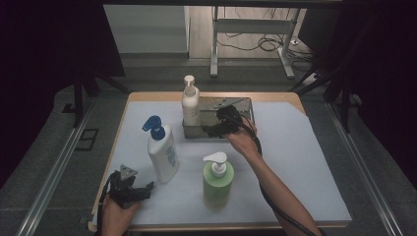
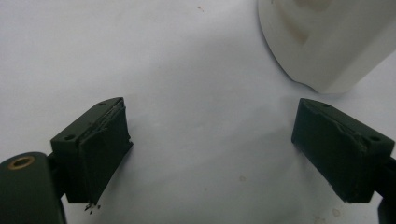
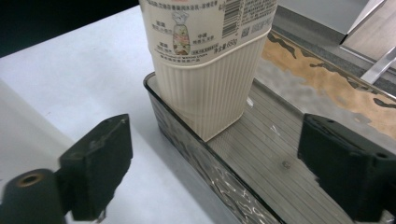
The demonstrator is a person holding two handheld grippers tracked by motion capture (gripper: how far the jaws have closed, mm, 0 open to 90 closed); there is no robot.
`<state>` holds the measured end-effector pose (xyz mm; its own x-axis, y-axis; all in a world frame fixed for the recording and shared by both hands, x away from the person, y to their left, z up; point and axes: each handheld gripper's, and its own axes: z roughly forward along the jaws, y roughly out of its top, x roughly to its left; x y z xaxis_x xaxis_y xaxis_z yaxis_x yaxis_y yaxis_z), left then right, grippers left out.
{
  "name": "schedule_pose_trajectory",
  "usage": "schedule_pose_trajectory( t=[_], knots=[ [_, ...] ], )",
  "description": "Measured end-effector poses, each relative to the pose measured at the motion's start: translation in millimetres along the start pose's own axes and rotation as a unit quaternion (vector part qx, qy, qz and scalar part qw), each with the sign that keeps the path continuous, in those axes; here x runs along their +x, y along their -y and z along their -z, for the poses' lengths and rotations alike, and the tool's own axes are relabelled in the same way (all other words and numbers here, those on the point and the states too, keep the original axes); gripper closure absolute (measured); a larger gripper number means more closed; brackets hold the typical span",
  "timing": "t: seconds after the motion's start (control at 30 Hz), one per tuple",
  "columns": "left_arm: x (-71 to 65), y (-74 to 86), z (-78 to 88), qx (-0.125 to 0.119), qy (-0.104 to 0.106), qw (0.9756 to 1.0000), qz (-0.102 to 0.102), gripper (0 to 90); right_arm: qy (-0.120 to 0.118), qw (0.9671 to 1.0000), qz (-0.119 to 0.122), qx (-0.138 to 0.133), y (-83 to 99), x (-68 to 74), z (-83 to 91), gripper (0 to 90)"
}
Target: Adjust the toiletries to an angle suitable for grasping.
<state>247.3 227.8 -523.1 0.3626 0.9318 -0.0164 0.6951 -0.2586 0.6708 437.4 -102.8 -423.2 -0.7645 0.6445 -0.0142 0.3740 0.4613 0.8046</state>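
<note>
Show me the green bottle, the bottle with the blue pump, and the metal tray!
green bottle (image 1: 218, 184), high view, on its body.
blue-pump bottle (image 1: 163, 157), high view, on its white body.
metal tray (image 3: 196, 154), right gripper view, on its near wall.

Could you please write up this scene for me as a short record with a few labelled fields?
Surface: table with a pale cover
Tray: metal tray at the far middle of the table
In tray: cream pump bottle, upright at the tray's left end
On table: white bottle with blue pump; green pump bottle
Right gripper: open, over the tray's front edge, nothing between its jaws
Left gripper: open, low at the near left corner, beside the white bottle
</note>
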Motion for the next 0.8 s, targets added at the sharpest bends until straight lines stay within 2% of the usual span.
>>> schedule_pose_trajectory(
  t=[0.1,0.23,0.47,0.8],
  knots=[
    [0.0,0.0,0.0,0.000,0.000,1.0000,0.000,11.0,-0.001,0.9999,0.009,-0.007,1.0,0.7,7.9,1.4],
    [-0.1,0.0,0.0,0.000,0.000,1.0000,0.000,11.0,-0.004,0.9998,0.013,-0.015,2.1,0.2,15.6,0.0],
    [-0.1,0.0,0.0,0.000,0.000,1.0000,0.001,11.0,-0.013,0.9995,-0.007,-0.029,10.8,-3.8,36.1,0.0],
    [-0.1,0.1,0.0,0.000,0.000,1.0000,0.001,11.1,-0.012,0.9996,0.001,-0.024,20.3,-4.2,57.9,0.6]
  ],
)
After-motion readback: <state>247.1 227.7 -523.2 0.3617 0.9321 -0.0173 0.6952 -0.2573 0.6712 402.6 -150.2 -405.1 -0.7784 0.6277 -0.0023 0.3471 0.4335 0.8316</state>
